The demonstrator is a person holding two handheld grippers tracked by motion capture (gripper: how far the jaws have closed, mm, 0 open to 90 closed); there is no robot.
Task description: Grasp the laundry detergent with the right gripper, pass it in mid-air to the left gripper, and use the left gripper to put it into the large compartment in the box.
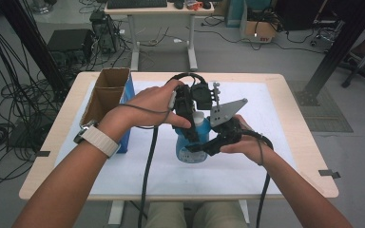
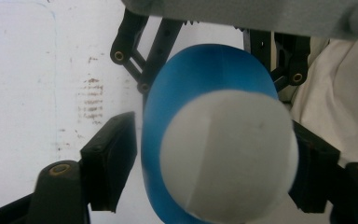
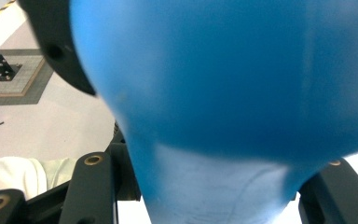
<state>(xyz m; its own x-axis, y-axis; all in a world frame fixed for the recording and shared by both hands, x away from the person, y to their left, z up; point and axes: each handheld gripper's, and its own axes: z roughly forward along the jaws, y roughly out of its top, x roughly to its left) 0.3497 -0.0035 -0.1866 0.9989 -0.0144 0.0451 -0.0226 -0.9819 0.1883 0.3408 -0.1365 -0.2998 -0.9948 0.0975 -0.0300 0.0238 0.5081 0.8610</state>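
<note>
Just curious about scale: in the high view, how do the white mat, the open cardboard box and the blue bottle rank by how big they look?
1. White mat, by far the largest.
2. Cardboard box.
3. Blue bottle, partly hidden by the tongs.

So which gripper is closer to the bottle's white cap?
Left. The left gripper straddles the white cap from above; the right gripper sits lower, around the blue bottle body.
</note>
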